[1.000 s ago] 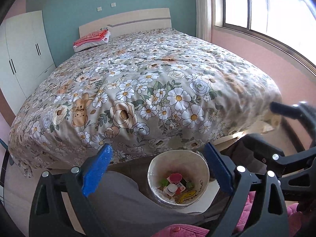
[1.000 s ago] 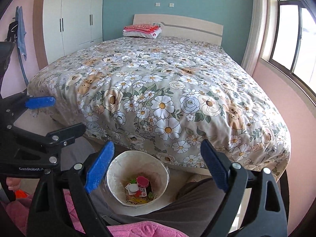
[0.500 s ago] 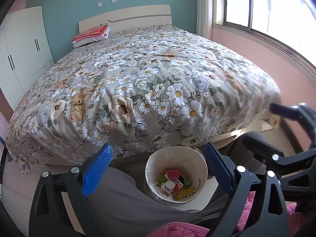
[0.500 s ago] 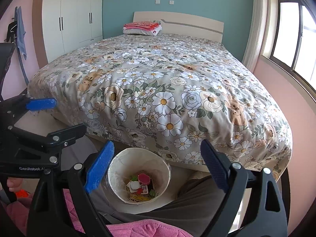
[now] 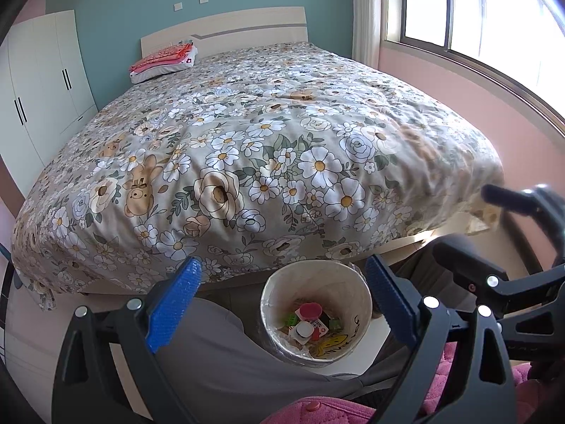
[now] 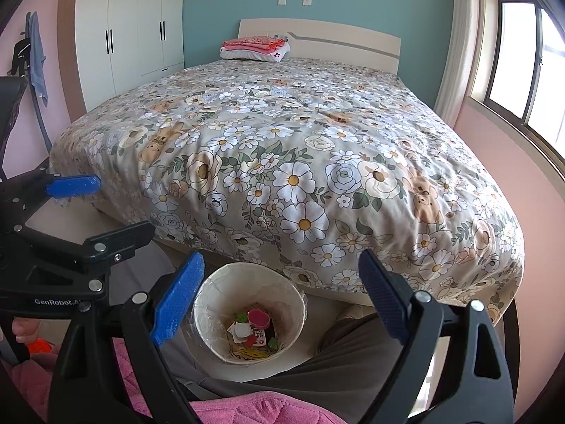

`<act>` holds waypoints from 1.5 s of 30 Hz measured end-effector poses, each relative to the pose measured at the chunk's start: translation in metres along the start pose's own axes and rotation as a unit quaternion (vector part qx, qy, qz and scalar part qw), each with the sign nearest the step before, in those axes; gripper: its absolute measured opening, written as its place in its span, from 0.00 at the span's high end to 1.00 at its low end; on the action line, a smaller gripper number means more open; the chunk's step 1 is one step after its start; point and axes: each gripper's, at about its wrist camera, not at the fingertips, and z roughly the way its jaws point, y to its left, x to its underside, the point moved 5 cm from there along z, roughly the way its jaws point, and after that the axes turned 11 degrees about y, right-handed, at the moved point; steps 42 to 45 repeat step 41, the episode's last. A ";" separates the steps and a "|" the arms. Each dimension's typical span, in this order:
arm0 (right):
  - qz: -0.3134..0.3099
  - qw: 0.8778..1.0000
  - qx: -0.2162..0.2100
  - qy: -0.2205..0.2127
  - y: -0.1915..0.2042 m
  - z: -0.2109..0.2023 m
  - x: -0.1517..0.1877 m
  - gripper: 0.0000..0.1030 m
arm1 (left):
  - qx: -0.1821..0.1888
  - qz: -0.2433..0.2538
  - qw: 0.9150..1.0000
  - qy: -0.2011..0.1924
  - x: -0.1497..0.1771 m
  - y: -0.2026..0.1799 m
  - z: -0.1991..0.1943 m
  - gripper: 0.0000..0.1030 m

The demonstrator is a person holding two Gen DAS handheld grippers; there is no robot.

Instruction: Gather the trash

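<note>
Left wrist: trash bin [image 5: 353, 284] sits below between empty, wide-apart jaws.

Black gripper frames with silver screws carry blue textured fingers [image 5: 173, 304]; the person wears grey trousers [image 5: 219, 360].

Pretty bright daylight came in from the big blown-out glass window [image 5: 494, 17] on the right, soft shadow sat under the flowery quilted bed cover [image 6: 282, 162], heavy fisheye bend and dark vignetting in corners, mostly sharp, slight smear at the cover's right edge
</note>
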 end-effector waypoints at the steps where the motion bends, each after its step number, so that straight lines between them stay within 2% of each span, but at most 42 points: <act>1: 0.000 1.000 0.000 0.000 0.000 0.000 0.000 0.15 | 0.000 0.000 1.000 0.000 0.000 0.000 0.000 0.07; 45: 0.003 1.000 -0.010 0.008 -0.002 0.004 -0.001 0.15 | 0.001 -0.001 1.000 0.011 0.002 0.001 0.003 0.07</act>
